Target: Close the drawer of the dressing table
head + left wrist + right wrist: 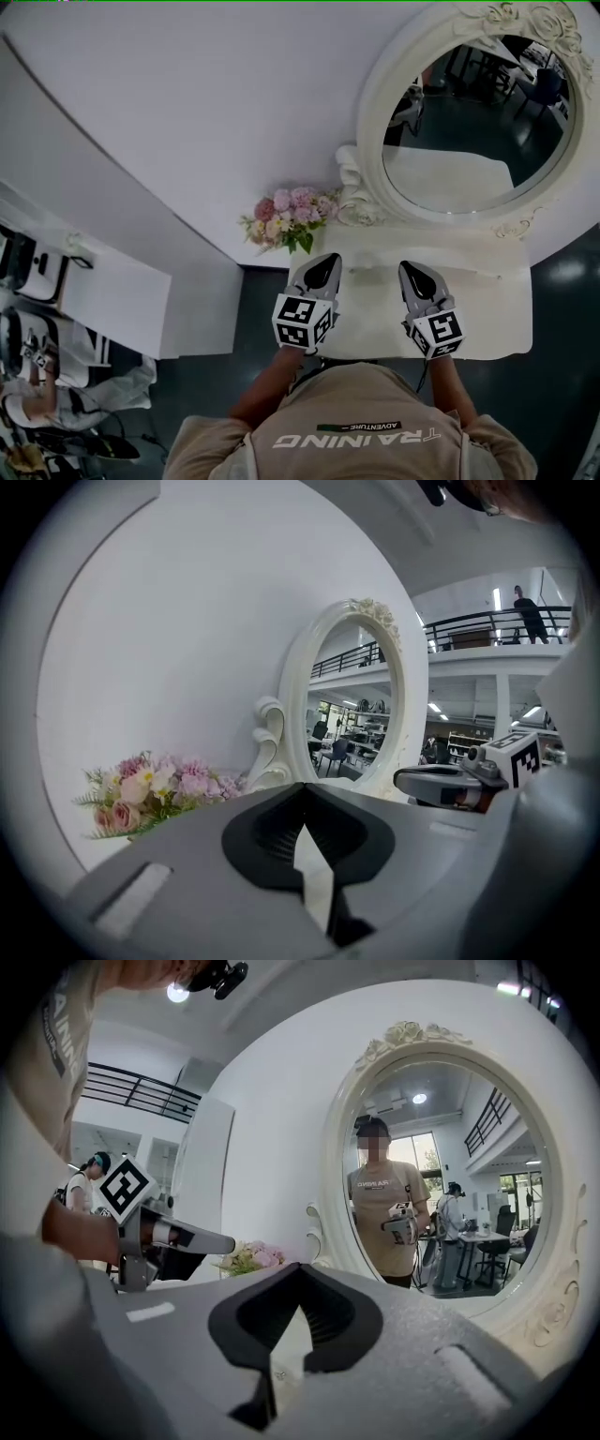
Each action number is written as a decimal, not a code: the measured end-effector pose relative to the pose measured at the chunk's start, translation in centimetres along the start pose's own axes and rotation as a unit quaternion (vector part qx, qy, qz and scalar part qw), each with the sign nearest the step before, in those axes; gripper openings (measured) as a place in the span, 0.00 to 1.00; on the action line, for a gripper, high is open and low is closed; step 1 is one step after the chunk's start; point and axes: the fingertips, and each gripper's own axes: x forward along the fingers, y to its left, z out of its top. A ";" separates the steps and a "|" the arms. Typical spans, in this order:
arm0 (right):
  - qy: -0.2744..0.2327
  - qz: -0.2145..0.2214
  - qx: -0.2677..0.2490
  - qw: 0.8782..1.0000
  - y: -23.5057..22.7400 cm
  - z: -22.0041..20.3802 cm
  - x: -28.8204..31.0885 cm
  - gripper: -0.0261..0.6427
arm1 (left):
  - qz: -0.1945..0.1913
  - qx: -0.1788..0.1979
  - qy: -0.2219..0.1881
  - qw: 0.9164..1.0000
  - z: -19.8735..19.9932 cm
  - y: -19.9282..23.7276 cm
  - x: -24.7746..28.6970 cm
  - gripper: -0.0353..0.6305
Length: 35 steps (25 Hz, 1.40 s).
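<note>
Both of my claws are pinched together with nothing between the pads: the left claw [302, 791] shows only a sliver of white behind its meeting tips, and the right claw [298, 1271] looks the same. In the head view they hover side by side, pointing toward twelve o'clock, over a flat white panel that I take to be the pulled-out drawer [370, 323], though I cannot tell its walls from the bench [450, 251] behind it. Its front edge lies at six o'clock, near my torso, and its face is hidden. Further out, pink artificial flowers [289, 217] sit at eleven o'clock and the oval mirror [478, 122] at one. I judge the drawer rigid, fairly light and free-sliding, so no grip is needed. I would push the front panel with the shut tips, spaced evenly about its centre, since a one-sided shove could jam it.
</note>
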 end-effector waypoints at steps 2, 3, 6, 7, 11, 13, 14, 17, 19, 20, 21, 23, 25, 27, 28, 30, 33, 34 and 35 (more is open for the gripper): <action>-0.005 0.002 -0.005 1.000 0.1 0.4 0.0 0.04 | 0.006 0.005 -0.003 1.000 0.3 0.6 -0.1 0.08; -0.007 0.003 -0.010 1.000 0.1 0.7 0.1 0.04 | 0.009 0.006 -0.006 1.000 0.5 0.9 -0.1 0.08; -0.013 0.002 -0.020 1.000 0.3 1.6 0.1 0.04 | 0.018 0.017 -0.011 1.000 0.9 1.4 -0.6 0.08; -0.015 0.001 -0.020 1.000 0.4 1.8 0.1 0.04 | 0.022 0.024 -0.011 0.999 1.0 1.6 -0.8 0.08; -0.026 0.001 -0.024 0.999 1.0 2.9 0.0 0.04 | 0.035 0.061 -0.013 0.997 1.3 2.0 -1.7 0.08; -0.030 0.002 -0.025 0.999 1.2 3.2 -0.1 0.04 | 0.035 0.060 -0.014 0.997 1.3 2.3 -1.9 0.08; -0.031 0.002 -0.026 0.999 1.2 3.4 -0.1 0.04 | 0.035 0.058 -0.014 0.998 1.3 2.3 -1.9 0.08; -0.031 0.000 -0.026 0.999 1.3 3.6 -0.3 0.04 | 0.036 0.053 -0.016 0.998 1.3 2.7 -2.1 0.08; -0.028 -0.003 -0.025 0.999 1.4 3.5 -0.4 0.04 | 0.036 0.046 -0.017 0.998 1.3 2.8 -2.3 0.08; -0.027 -0.005 -0.025 0.999 1.4 3.5 -0.5 0.04 | 0.035 0.041 -0.018 0.998 1.2 2.9 -2.4 0.08; -0.026 -0.008 -0.024 0.999 1.4 3.4 -0.6 0.04 | 0.033 0.038 -0.018 0.999 1.2 2.8 -2.4 0.08; -0.025 -0.012 -0.024 0.999 1.4 3.3 -0.7 0.04 | 0.031 0.039 -0.018 0.999 1.1 2.6 -2.4 0.08; -0.024 -0.015 -0.025 0.999 1.5 3.1 -0.8 0.04 | 0.031 0.041 -0.019 0.998 0.9 2.6 -2.3 0.08; -0.023 -0.016 -0.026 0.999 1.6 2.9 -0.9 0.04 | 0.031 0.039 -0.020 0.999 0.6 2.5 -2.2 0.08; -0.022 -0.016 -0.027 0.999 1.6 2.9 -1.0 0.04 | 0.031 0.038 -0.020 0.999 0.5 2.5 -2.2 0.08; -0.023 -0.017 -0.024 0.999 1.6 2.9 -1.2 0.04 | 0.029 0.037 -0.019 0.999 0.4 2.2 -2.1 0.08; -0.023 -0.018 -0.019 0.999 1.7 2.6 -1.4 0.04 | 0.024 0.037 -0.014 0.999 0.2 1.8 -2.1 0.08; -0.022 -0.019 -0.017 0.999 1.8 2.5 -1.5 0.04 | 0.024 0.037 -0.013 0.999 0.1 1.7 -2.1 0.08; -0.020 -0.020 -0.016 0.999 1.8 2.4 -1.5 0.04 | 0.024 0.037 -0.012 0.999 0.0 1.8 -2.1 0.08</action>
